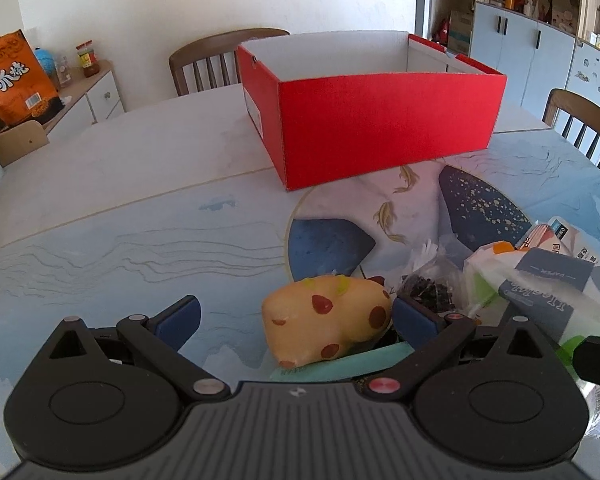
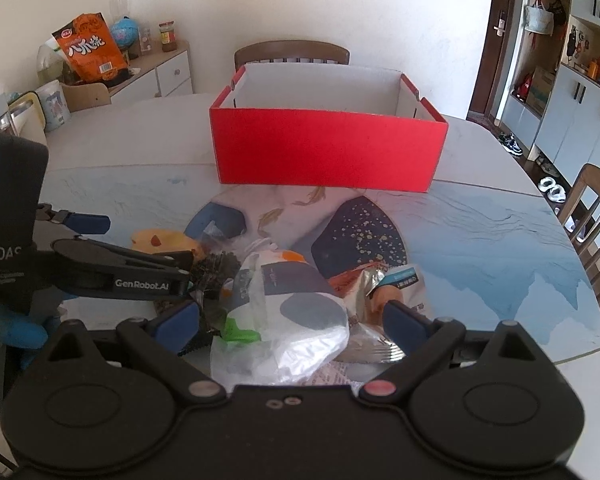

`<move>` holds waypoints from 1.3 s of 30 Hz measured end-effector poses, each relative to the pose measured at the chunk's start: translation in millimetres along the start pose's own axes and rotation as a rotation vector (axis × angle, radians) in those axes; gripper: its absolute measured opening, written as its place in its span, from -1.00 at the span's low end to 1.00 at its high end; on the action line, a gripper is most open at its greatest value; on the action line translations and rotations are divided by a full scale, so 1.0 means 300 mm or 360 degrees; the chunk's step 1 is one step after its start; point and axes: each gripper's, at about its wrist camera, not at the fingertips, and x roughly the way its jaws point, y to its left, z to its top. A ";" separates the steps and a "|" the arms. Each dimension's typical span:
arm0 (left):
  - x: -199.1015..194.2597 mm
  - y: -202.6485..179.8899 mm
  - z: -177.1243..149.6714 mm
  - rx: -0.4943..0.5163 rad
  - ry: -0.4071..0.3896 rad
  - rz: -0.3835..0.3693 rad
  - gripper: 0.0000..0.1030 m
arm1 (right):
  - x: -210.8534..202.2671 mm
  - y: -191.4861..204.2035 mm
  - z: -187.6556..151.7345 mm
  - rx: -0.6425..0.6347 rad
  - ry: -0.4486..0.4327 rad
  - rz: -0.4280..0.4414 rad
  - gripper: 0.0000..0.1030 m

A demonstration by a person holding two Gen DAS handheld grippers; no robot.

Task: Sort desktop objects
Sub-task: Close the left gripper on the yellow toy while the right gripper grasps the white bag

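A yellow soft toy with red spots (image 1: 328,324) lies on the patterned table mat, between the fingers of my open left gripper (image 1: 296,306) and close to the right finger. The toy rests on a teal flat item (image 1: 340,364). A red open box (image 1: 380,120) with a white inside stands further back on the table. In the right wrist view, my right gripper (image 2: 290,310) is open over a white plastic-wrapped tissue pack (image 2: 292,308) in a pile. The left gripper (image 2: 146,240) shows at the left, straddling the toy (image 2: 160,240). The red box (image 2: 328,148) stands straight ahead.
The pile also holds a dark crinkled sachet (image 2: 216,268) and a silver snack packet (image 2: 364,284). Wooden chairs (image 1: 208,60) stand behind the table and at its right (image 2: 596,216). A sideboard with an orange snack bag (image 2: 90,48) is at the back left.
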 end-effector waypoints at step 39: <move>0.003 0.047 0.025 -0.0153 -0.0001 -0.0174 0.35 | 0.027 -0.051 0.024 0.0140 0.0028 -0.0062 -0.13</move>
